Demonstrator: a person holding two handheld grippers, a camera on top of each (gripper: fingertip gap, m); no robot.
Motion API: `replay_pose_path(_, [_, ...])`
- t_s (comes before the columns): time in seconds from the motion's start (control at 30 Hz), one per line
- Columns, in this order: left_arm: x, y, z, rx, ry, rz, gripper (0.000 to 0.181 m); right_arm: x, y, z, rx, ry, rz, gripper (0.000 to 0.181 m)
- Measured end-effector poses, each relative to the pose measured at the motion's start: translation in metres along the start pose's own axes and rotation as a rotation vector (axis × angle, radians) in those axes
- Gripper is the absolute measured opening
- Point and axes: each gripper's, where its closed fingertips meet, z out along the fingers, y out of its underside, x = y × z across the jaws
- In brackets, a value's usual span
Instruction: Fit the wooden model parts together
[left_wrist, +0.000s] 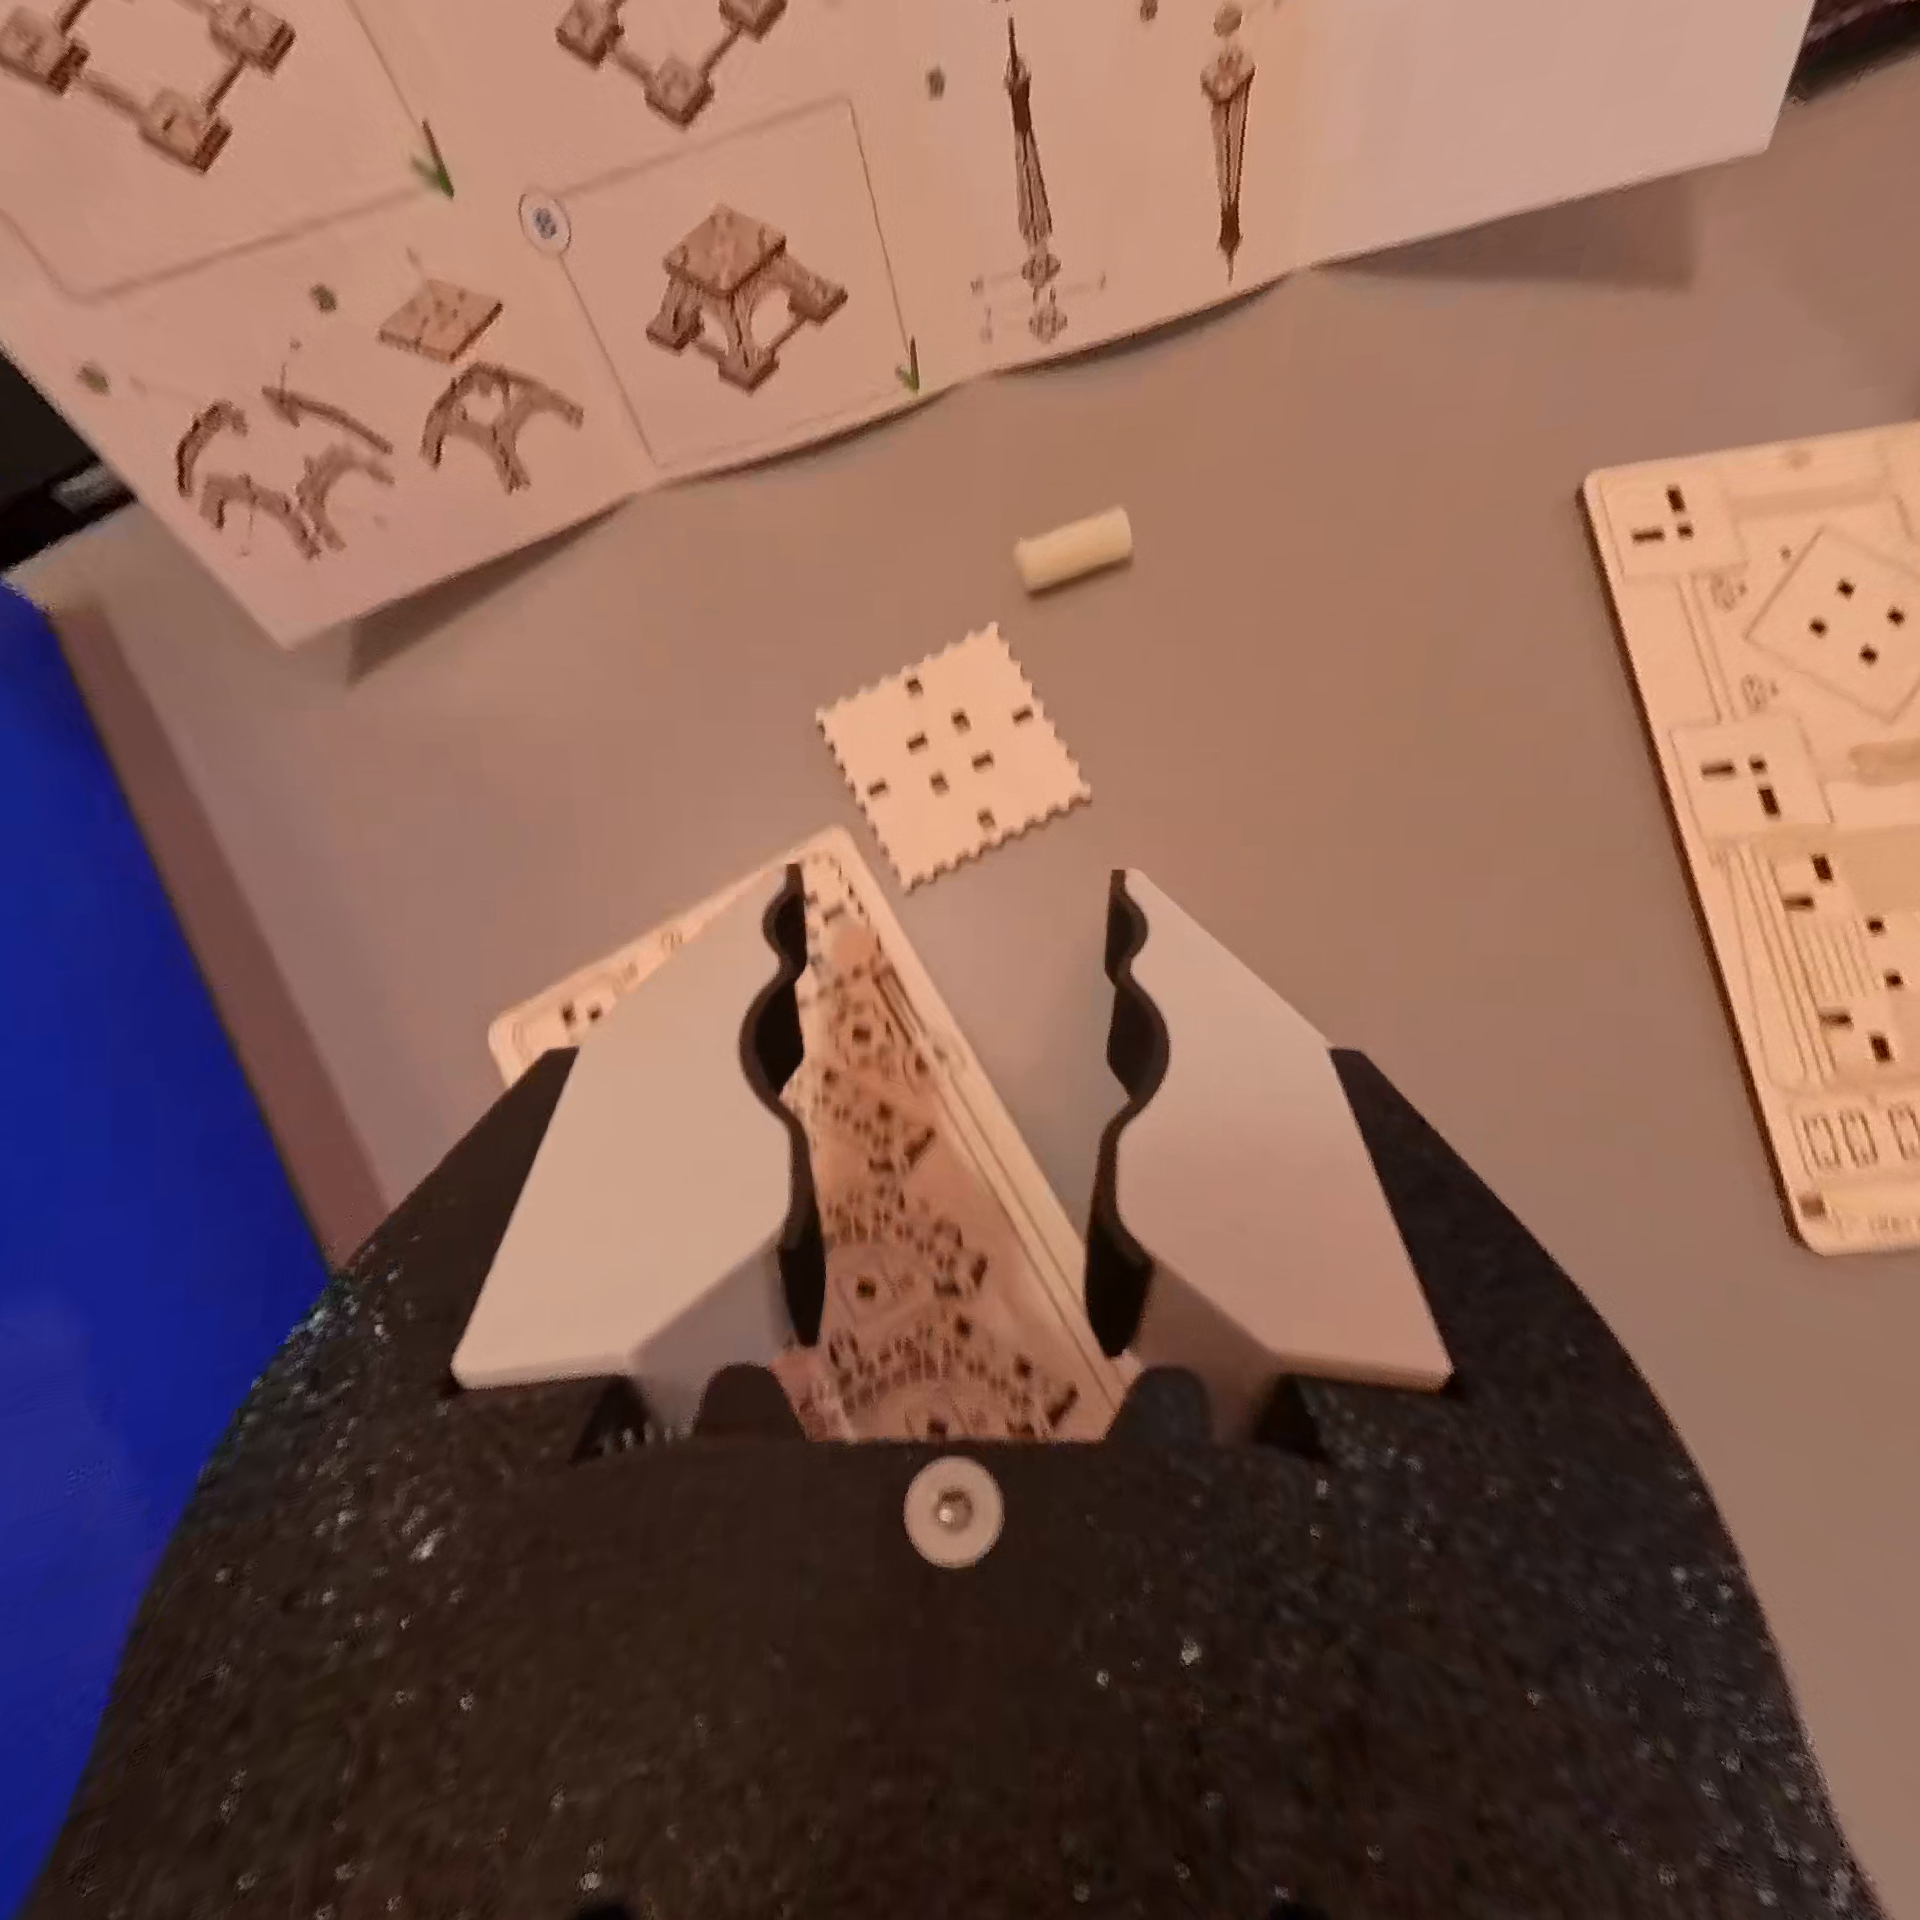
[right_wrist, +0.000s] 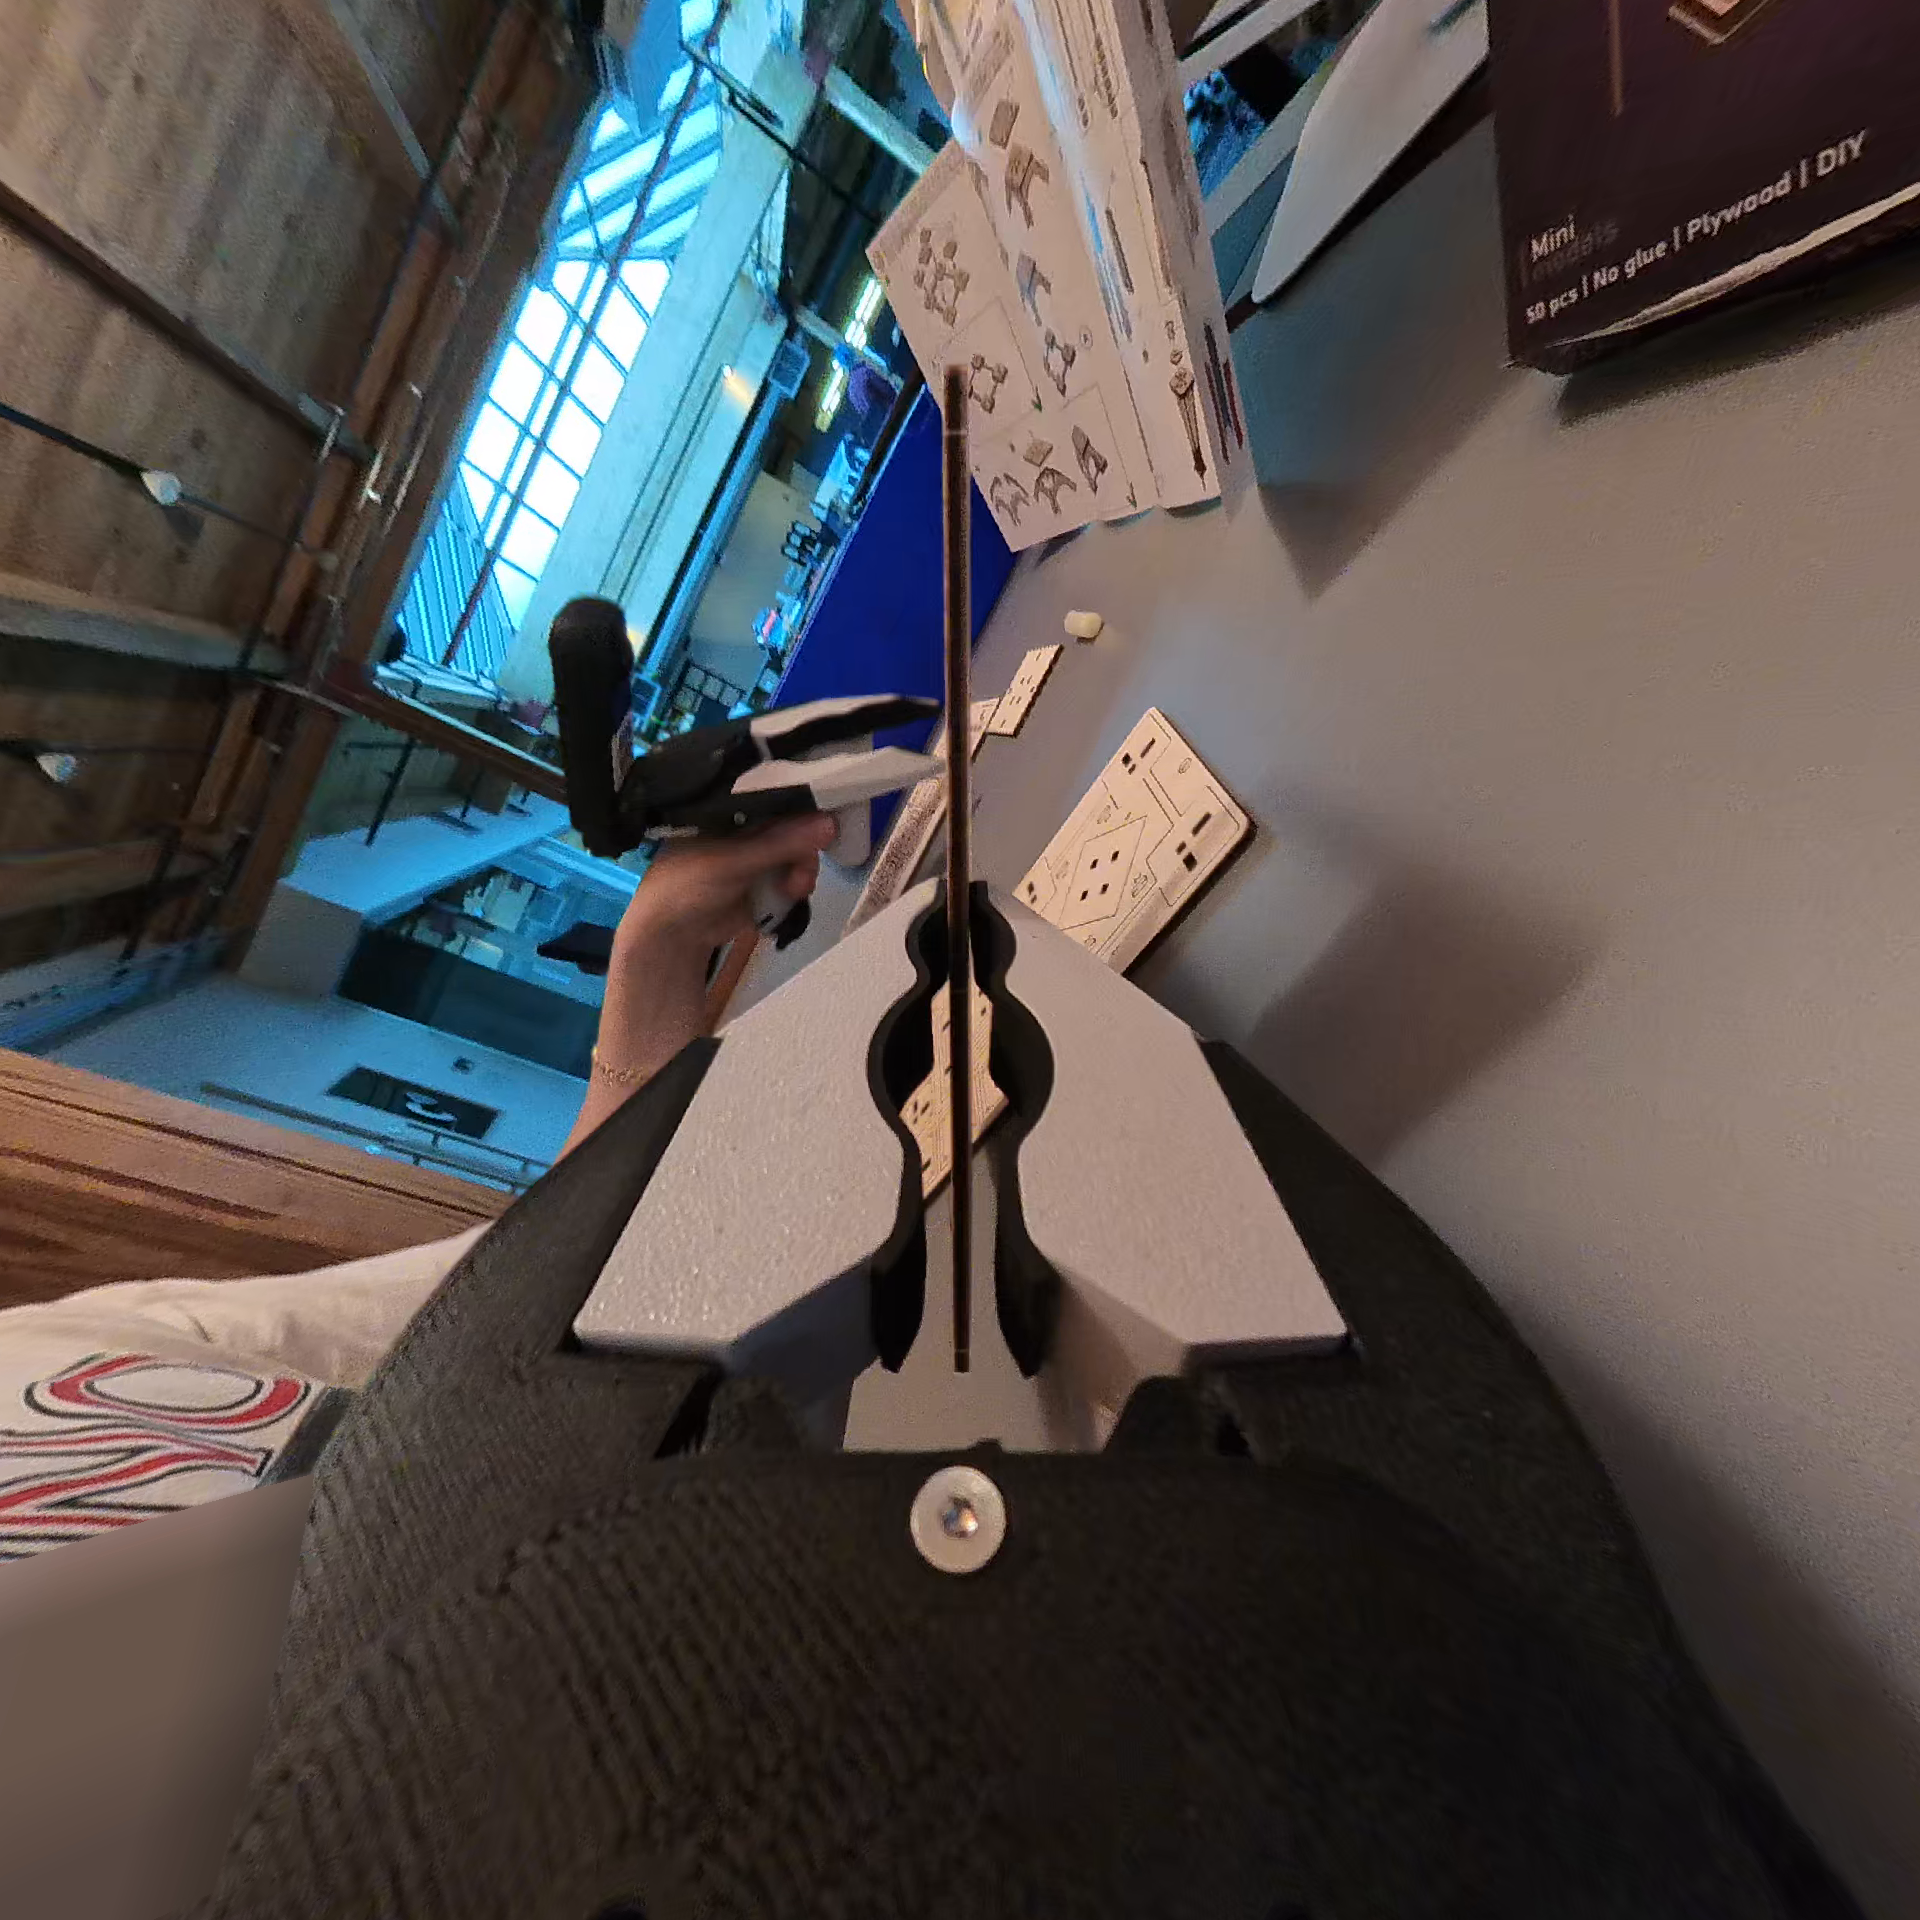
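The right tool (right_wrist: 958, 935) clamps a thin plywood sheet (right_wrist: 957, 644) edge-on, upright above the surface (right_wrist: 1558, 831). It looks light, stiff and likely brittle at its cut-outs, so grip the solid border. The left tool (left_wrist: 961, 1039) gapes open around the sheet. Two more sheets and one loose square plate (left_wrist: 951, 753) lie nearby.

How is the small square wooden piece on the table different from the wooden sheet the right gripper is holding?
The small square piece lies flat and loose on the grey table; the wooden sheet is clamped on edge in the right gripper, off the table. The square piece is a single punched-out part with notched edges; the sheet is larger and, where its face shows between the fingers, carries many uncut parts. Both are pale, thin wood with dark slots.
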Motion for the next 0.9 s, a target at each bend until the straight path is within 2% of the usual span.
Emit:
replay_pose_path(0.07, [-0.004,-0.005,0.011,-0.007,0.0,0.018,0.046,0.001,-0.002,-0.002,0.003,-0.002,-0.011,0.001])
replay_pose_path(0.17, [-0.016,-0.005,0.017,-0.006,-0.045,0.032,0.041,0.008,0.0,-0.009,0.021,0.012,-0.018,0.001])
replay_pose_path(0.23, [-0.014,0.0,0.015,0.017,-0.038,0.056,0.027,-0.001,0.003,-0.011,0.019,-0.002,-0.082,0.001])
replay_pose_path(0.33, [-0.014,0.005,0.009,0.06,-0.075,0.078,0.013,0.005,0.008,-0.012,0.01,0.056,-0.102,0.002])
replay_pose_path(0.43, [-0.012,-0.005,0.007,0.116,-0.096,0.124,0.0,0.007,0.008,-0.011,0.009,0.073,-0.11,0.002])
replay_pose_path(0.67, [-0.001,0.006,0.009,0.035,-0.055,0.217,0.0,0.005,0.008,-0.013,0.014,0.056,-0.103,0.001])
replay_pose_path(0.83, [0.017,0.002,0.009,0.072,0.059,0.193,0.0,0.004,0.008,-0.013,0.015,0.053,-0.108,0.001])
replay_pose_path(0.9, [0.019,0.003,0.015,0.063,0.036,0.221,0.0,0.004,0.009,-0.012,0.009,0.053,-0.112,0.001])
